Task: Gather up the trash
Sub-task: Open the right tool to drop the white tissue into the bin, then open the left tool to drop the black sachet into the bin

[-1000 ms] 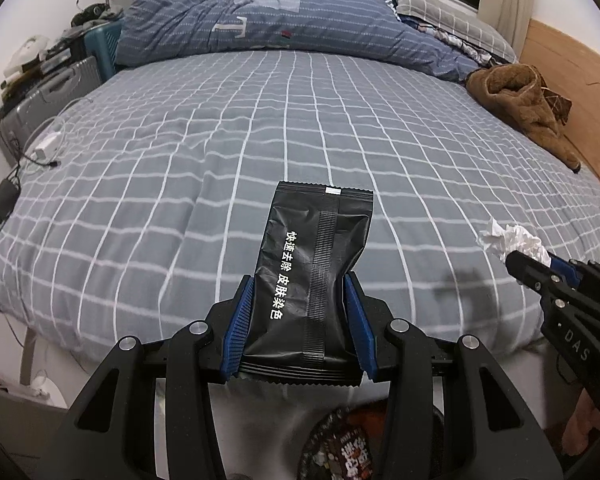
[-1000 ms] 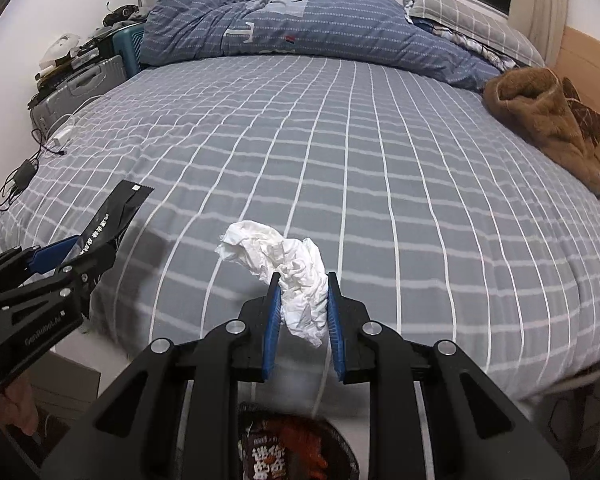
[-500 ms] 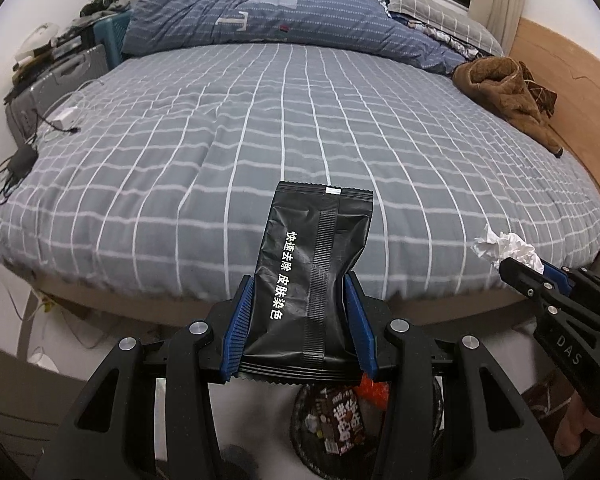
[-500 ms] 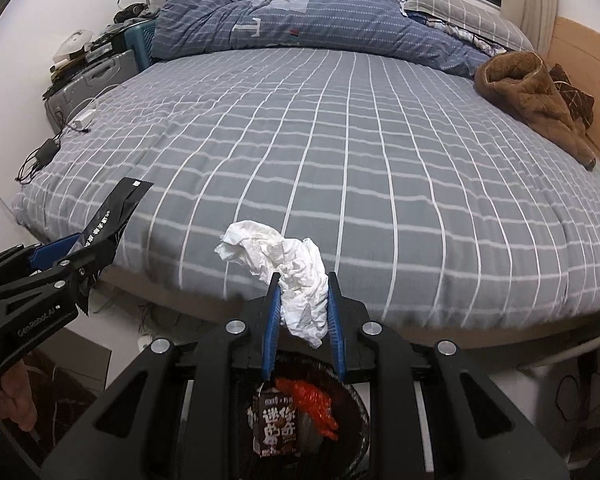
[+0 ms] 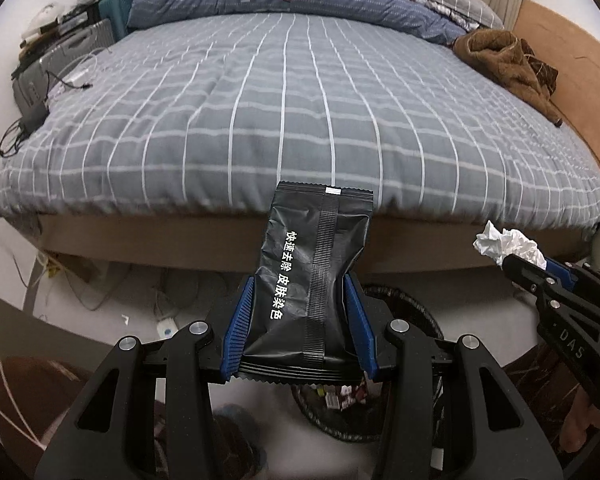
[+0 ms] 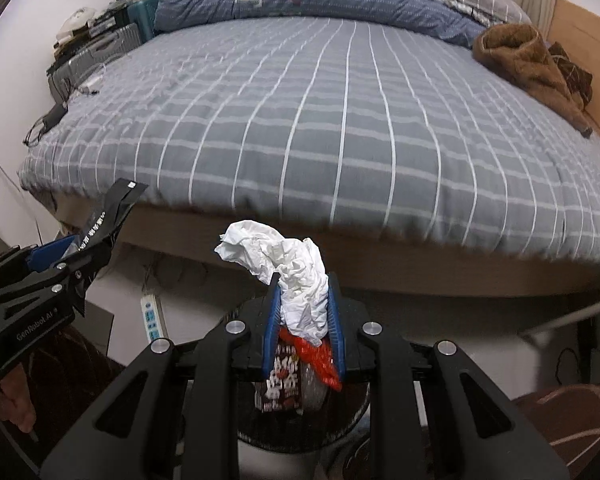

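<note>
- Left gripper (image 5: pixel 299 320), left wrist view: blue pads clamped on both sides of black sachet (image 5: pixel 314 276), which is held upright above bin (image 5: pixel 416 312) on the floor; wrappers inside bin.
- Right gripper (image 6: pixel 303 312), right wrist view: narrowly closed on crumpled tissue (image 6: pixel 296 276), directly over bin (image 6: pixel 352 416) holding red and dark wrappers (image 6: pixel 296 372); bed (image 6: pixel 320 128) beyond.

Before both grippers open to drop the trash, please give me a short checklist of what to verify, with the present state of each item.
1. Left gripper clamps black packet: ok.
2. Right gripper clamps crumpled tissue: ok.
3. Trash bin below right gripper: ok.
4. Bin below left gripper too: ok; its rim shows behind the fingers.
5. Packet will clear the rim when falling: cannot tell.
6. Room left in the bin: cannot tell; wrappers already inside.
</note>
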Demonstrator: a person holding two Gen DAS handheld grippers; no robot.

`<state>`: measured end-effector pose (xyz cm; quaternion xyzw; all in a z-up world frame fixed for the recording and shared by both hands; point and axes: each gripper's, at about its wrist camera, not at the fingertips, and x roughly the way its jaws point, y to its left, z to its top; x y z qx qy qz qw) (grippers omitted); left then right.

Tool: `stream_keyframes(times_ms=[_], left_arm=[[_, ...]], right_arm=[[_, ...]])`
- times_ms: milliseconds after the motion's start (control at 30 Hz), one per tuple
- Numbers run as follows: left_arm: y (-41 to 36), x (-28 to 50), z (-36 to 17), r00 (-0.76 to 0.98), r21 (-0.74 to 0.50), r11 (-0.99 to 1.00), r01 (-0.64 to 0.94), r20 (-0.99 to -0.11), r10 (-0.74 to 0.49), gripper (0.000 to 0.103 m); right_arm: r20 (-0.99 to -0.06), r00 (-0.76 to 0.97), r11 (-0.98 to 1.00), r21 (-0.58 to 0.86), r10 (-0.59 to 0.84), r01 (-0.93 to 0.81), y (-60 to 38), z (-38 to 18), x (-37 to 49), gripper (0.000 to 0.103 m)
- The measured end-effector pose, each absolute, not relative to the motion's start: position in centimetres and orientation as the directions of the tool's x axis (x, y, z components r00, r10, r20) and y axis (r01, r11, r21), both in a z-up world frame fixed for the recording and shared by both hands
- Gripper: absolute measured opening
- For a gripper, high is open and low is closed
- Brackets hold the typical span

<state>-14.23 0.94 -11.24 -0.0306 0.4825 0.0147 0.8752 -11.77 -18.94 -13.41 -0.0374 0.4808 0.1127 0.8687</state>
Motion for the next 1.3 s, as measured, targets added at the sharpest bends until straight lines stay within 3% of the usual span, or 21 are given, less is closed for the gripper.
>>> stream_keyframes(times_ms=[333,600,667,967,1167,1300], left_arm=[[1.4,-14.9,-15.5,0.451,-0.01,0.998,-0.061,-0.892,0.019,0.044],[2.6,-14.9,-17.8,0.417,0.008,0.997,-0.083,-0.908,0.042,0.044],[2.9,-15.0,-18.1,0.409,0.011,0.996,-0.089,-0.911,0.047,0.044],[0.7,-14.3,-19.1,0.394,0.033,0.999,-0.038,-0.918,0.045,0.044],[-2.0,-13.4,-20.0,0.375,0.014,1.0,0.001,-0.927,0.013,0.044],[-4.2,-12.4,-20.3,0.37,0.002,0.999,0.044,-0.929,-0.014,0.044]], right_arm=[[-0.934,0.336,0.972,0.045,0.123,-0.23,-18.0,-19.9,-12.1,0.021],[-0.951,0.289,0.969,0.035,0.107,-0.245,-16.1,-22.4,-11.2,0.025],[-0.951,0.292,0.97,0.034,0.106,-0.242,-16.0,-22.5,-11.0,0.039],[-0.931,0.352,0.979,0.02,0.092,-0.203,-17.7,-20.8,-10.5,0.08],[-0.912,0.405,0.993,0.011,0.057,-0.114,-21.6,-19.6,-10.5,0.094],[-0.899,0.437,0.997,-0.005,0.029,-0.076,-24.3,-19.0,-10.9,0.095]])
